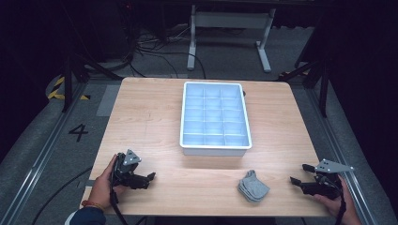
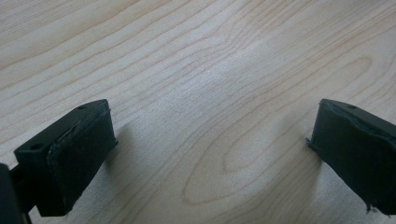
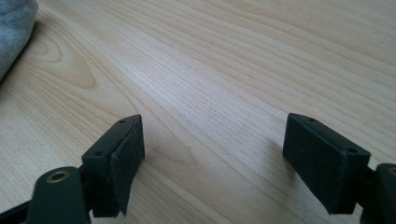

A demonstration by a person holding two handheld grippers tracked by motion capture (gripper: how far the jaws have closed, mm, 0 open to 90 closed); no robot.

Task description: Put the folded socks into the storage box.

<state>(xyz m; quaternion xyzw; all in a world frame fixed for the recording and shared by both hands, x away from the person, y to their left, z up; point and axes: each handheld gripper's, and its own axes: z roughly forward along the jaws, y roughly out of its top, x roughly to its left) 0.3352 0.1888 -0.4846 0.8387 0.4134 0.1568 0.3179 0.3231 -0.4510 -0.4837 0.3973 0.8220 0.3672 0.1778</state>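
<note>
A white tray (image 1: 188,123) split into several small compartments sits at the middle of the wooden table, and every compartment looks bare. A small pile of grey socks (image 1: 253,187) lies near the front edge, right of centre. My left gripper (image 1: 149,180) rests low at the front left, open, its jaws wide apart over bare wood (image 2: 210,135). At the front right my right gripper (image 1: 299,174) is open too, pointing left toward the socks with a gap between them. In the right gripper view the grey socks (image 3: 14,28) fill the top left corner.
The wooden table (image 1: 145,117) has bare surface left and right of the tray. Beyond its far edge are a white table frame (image 1: 230,28), cables on the floor and dark stands at both sides.
</note>
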